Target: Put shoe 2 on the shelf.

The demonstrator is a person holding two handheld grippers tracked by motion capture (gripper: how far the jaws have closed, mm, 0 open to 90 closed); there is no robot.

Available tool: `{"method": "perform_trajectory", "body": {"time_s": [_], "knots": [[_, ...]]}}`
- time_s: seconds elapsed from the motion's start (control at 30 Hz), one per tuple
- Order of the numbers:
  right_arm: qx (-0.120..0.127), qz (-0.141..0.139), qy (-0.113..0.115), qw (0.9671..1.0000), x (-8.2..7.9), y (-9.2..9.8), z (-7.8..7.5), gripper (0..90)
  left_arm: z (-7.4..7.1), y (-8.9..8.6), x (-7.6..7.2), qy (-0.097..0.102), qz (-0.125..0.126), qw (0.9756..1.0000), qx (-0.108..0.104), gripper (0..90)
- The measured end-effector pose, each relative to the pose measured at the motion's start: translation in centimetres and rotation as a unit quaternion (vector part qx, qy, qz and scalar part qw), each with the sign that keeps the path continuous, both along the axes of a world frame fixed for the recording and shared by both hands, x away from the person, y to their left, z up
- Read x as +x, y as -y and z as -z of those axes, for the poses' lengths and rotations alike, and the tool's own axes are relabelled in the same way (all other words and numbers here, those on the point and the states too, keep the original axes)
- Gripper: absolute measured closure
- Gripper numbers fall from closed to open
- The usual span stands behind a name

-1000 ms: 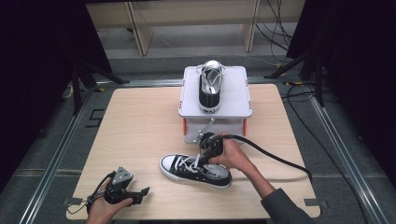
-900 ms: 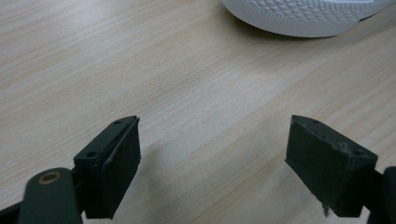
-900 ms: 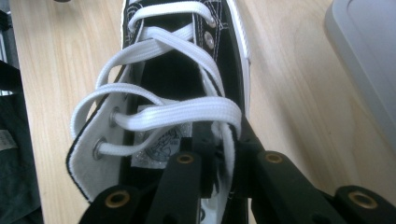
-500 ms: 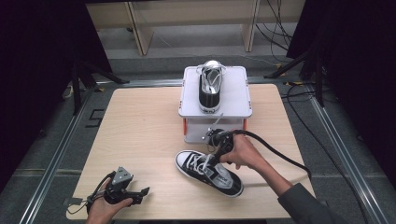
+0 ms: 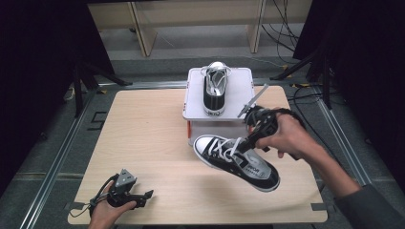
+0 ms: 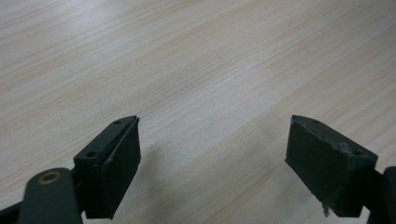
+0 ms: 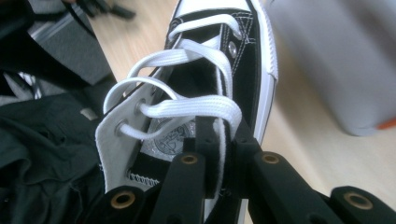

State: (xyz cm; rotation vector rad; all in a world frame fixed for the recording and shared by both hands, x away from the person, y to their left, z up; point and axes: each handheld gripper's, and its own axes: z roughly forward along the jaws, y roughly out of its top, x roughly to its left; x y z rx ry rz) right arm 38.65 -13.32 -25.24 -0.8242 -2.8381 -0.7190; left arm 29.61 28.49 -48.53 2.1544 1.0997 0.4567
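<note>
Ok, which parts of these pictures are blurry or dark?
High view: surroundings dark, table evenly lit, held sneaker slightly soft. Left gripper view: wood grain sharp near the pads, softer farther off. Right gripper view: laces sharp, white box behind blurred.

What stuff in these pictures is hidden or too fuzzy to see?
- Inside of the white box: high view, its lid and the second shoe on top cover it.
- Logo on the held shoe: high view, too small to read.
- Grey shape: right gripper view, blurred.
- Sole of the held shoe: high view, turned away from the camera.
- Right gripper pads: right gripper view, the shoe's side and laces hide them.
</note>
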Motion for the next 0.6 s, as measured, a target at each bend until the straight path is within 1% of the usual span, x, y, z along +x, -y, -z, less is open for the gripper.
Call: {"method": "perform_trajectory", "body": {"time_s": [0.03,0.07,0.1,0.13,0.17,0.2,0.23,0.27,0.3,0.33,0.37,0.4,0.43,0.47,0.5,0.57,0.6], "knots": [[0.004,0.005,0.009,0.9999,-0.1,0.5,-1.0,86.5,-0.1,0.1,0.0,-0.004,-0.001,1.0000,0.000,17.5],[0.009,0.018,0.023,0.9995,-0.2,1.5,-2.8,86.5,0.0,0.3,0.0,-0.007,-0.007,0.9999,-0.008,17.5],[0.009,0.018,0.023,0.9995,-0.2,1.5,-2.8,86.5,0.0,0.3,0.0,-0.007,-0.007,0.9999,-0.008,17.5],[0.009,0.032,0.025,0.9992,-0.4,2.0,-3.6,86.5,0.0,0.2,0.2,-0.004,0.001,1.0000,0.003,17.5],[0.011,0.046,0.036,0.9982,-0.4,2.9,-5.1,86.6,0.0,0.2,0.3,-0.004,0.008,1.0000,0.001,17.5],[0.009,0.048,0.041,0.9980,-0.2,3.4,-5.7,86.6,-0.1,0.2,0.2,-0.011,0.009,0.9999,0.005,17.5],[0.009,0.048,0.041,0.9980,-0.2,3.4,-5.7,86.6,-0.1,0.2,0.2,-0.011,0.009,0.9999,0.005,17.5],[0.008,0.064,0.042,0.9970,-0.1,3.8,-6.2,86.6,-0.1,0.3,0.2,-0.011,0.009,0.9999,0.004,17.5],[0.004,0.078,0.052,0.9956,0.5,4.6,-7.1,86.6,0.0,0.3,0.1,-0.009,-0.001,1.0000,-0.005,17.5],[0.004,0.078,0.052,0.9956,0.5,4.6,-7.1,86.6,0.0,0.3,0.1,-0.009,-0.001,1.0000,-0.005,17.5],[-0.001,0.100,0.053,0.9935,1.3,5.3,-7.8,86.6,0.0,0.3,0.1,-0.006,-0.006,0.9999,-0.010,17.5],[-0.001,0.100,0.053,0.9935,1.3,5.3,-7.8,86.6,0.0,0.3,0.1,-0.006,-0.006,0.9999,-0.010,17.5],[0.002,0.121,0.054,0.9911,2.3,6.0,-8.2,86.6,0.1,0.4,0.0,-0.011,-0.012,0.9998,-0.012,17.5],[0.002,0.121,0.054,0.9911,2.3,6.0,-8.2,86.6,0.1,0.4,0.0,-0.011,-0.012,0.9998,-0.012,17.5],[-0.004,0.135,0.050,0.9895,2.8,6.3,-8.5,86.5,0.1,0.2,0.1,-0.004,0.000,1.0000,-0.004,17.5],[-0.007,0.157,0.062,0.9857,4.3,6.8,-8.8,86.6,0.0,0.2,0.1,-0.005,0.004,1.0000,0.000,17.5],[-0.011,0.178,0.063,0.9820,5.7,6.9,-8.8,86.5,0.0,0.1,0.1,-0.008,0.010,0.9999,0.007,17.5]]}}
